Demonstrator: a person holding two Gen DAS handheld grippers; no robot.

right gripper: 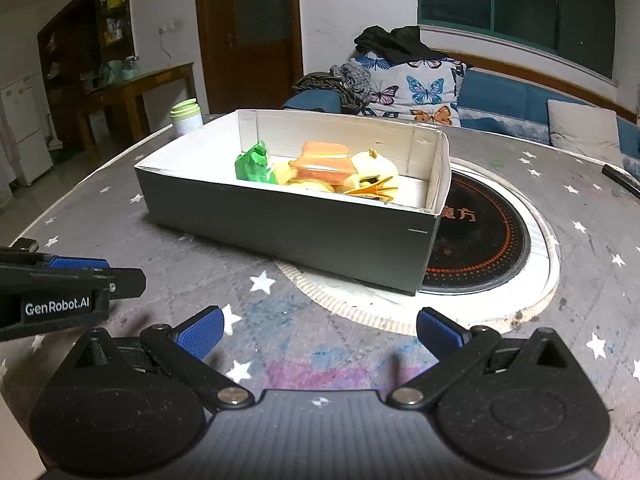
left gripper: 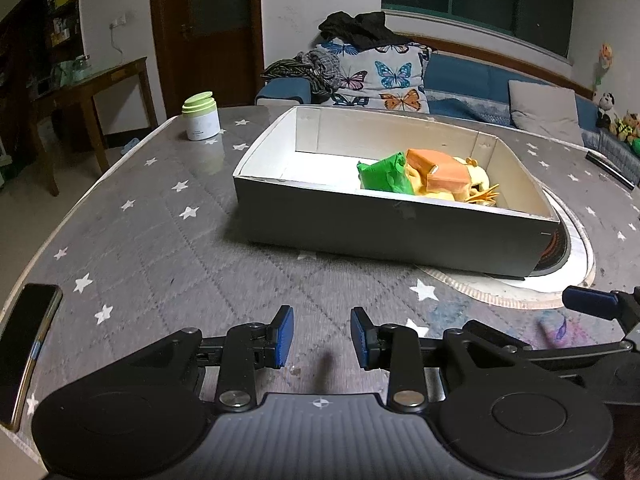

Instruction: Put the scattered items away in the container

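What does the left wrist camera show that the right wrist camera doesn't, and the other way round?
Only the left wrist view shows the phone lying at the table's near left edge. Only the right wrist view shows the white fridge and the whole black burner ring beside the box. Both show the box holding the green packet and orange packet, the green-lidded jar, and both grippers, left gripper and right gripper, open and empty.

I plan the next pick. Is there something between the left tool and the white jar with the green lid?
Nothing visible blocks it. The left tool is open and empty over bare tablecloth. The white jar stands alone at the far left, apart from the box, which lies to its right.
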